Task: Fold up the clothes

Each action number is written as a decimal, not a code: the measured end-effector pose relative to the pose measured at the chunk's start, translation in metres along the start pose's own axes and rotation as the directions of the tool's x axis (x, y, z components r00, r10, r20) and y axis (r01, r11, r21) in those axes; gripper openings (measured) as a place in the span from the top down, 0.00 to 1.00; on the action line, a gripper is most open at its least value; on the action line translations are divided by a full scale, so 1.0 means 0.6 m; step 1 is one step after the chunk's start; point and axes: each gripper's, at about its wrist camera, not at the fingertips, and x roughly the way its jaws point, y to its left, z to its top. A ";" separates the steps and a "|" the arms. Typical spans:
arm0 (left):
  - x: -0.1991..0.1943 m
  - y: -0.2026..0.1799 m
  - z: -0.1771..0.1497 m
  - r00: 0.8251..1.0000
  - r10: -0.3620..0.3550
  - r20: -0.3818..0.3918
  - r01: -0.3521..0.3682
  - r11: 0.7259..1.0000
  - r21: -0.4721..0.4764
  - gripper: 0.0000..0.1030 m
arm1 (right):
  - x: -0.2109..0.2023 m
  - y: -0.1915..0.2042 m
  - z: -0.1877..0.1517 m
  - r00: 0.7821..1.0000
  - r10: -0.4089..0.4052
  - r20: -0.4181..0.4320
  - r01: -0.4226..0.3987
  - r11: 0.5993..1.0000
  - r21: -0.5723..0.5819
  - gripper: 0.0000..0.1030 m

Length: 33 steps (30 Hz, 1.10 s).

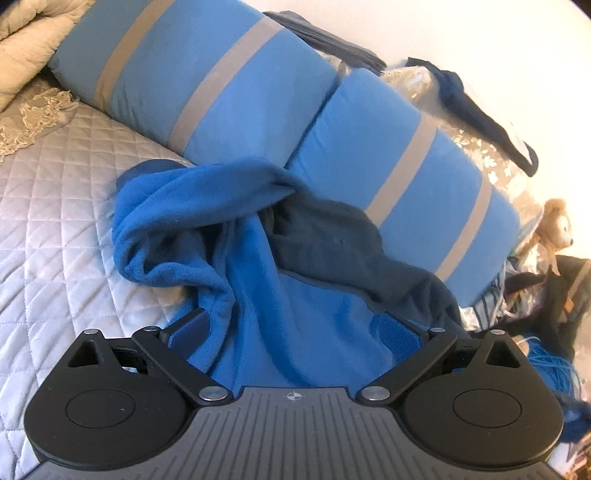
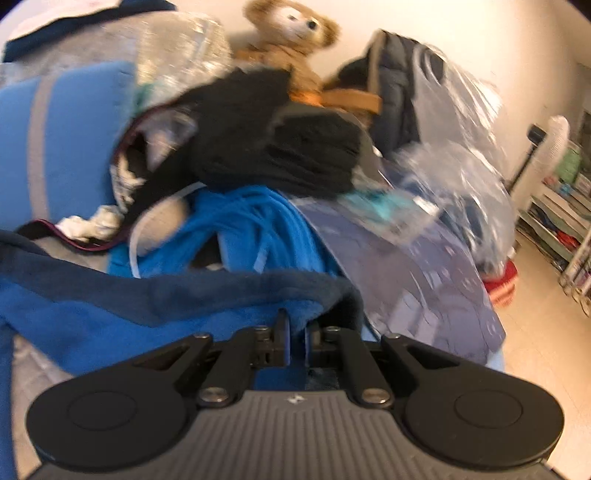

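Quilted cover: pale grey diamond-stitched bedspread (image 1: 55, 206) fills the left of the left wrist view; a cream lace-edged blanket (image 1: 26, 44) sits at its far corner
Pillows: two blue cushions with grey stripes (image 1: 207, 74) lie end to end behind the garment
Garment: bright blue fleece top with dark navy lining (image 1: 229, 236) lies crumpled on the bedspread, against the pillows — one part twisted into a roll
Left gripper (image 1: 291, 325): fingers spread wide apart; fleece lies draped between them; pads not pressing on it
Right gripper (image 2: 297, 332): fingers drawn together, clamped on the navy-edged hem of the fleece; view blurred
Clutter: black clothing (image 2: 277, 147), clear plastic bags (image 2: 454, 155) and a tan plush bear (image 2: 291, 33) — heaped beyond the fleece
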 end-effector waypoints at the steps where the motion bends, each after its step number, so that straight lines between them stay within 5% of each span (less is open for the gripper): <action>1: 0.003 0.000 -0.001 1.000 0.005 -0.007 -0.005 1.000 0.001 0.03 | 0.008 -0.006 -0.006 1.000 -0.008 -0.007 0.008 1.000 0.001 0.92; 10: 0.017 -0.002 -0.009 0.999 0.015 -0.042 -0.014 1.000 0.017 0.03 | 0.049 -0.038 -0.020 0.997 0.029 -0.070 -0.025 0.998 0.061 0.91; 13: 0.020 -0.002 -0.009 0.999 0.017 -0.049 -0.017 1.000 0.014 0.03 | 0.047 -0.049 -0.024 0.993 0.058 -0.107 -0.046 0.993 0.113 0.72; 19: 0.021 0.000 -0.011 0.998 0.020 -0.062 -0.019 1.000 0.016 0.03 | 0.040 -0.068 -0.057 0.974 0.157 -0.161 -0.119 0.968 0.220 0.69; 23: 0.021 0.002 -0.011 0.997 0.020 -0.068 -0.019 1.000 0.012 0.03 | 0.039 -0.072 -0.085 0.943 0.261 -0.208 -0.200 0.941 0.274 0.65; 28: 0.021 0.002 -0.011 0.997 0.016 -0.072 -0.015 1.000 0.010 0.03 | 0.024 -0.089 -0.122 0.915 0.377 -0.144 -0.295 0.867 0.401 0.55; 33: 0.023 0.004 -0.014 0.997 0.016 -0.082 -0.015 1.000 0.010 0.03 | 0.010 -0.118 -0.136 0.919 0.394 0.010 -0.339 0.777 0.531 0.53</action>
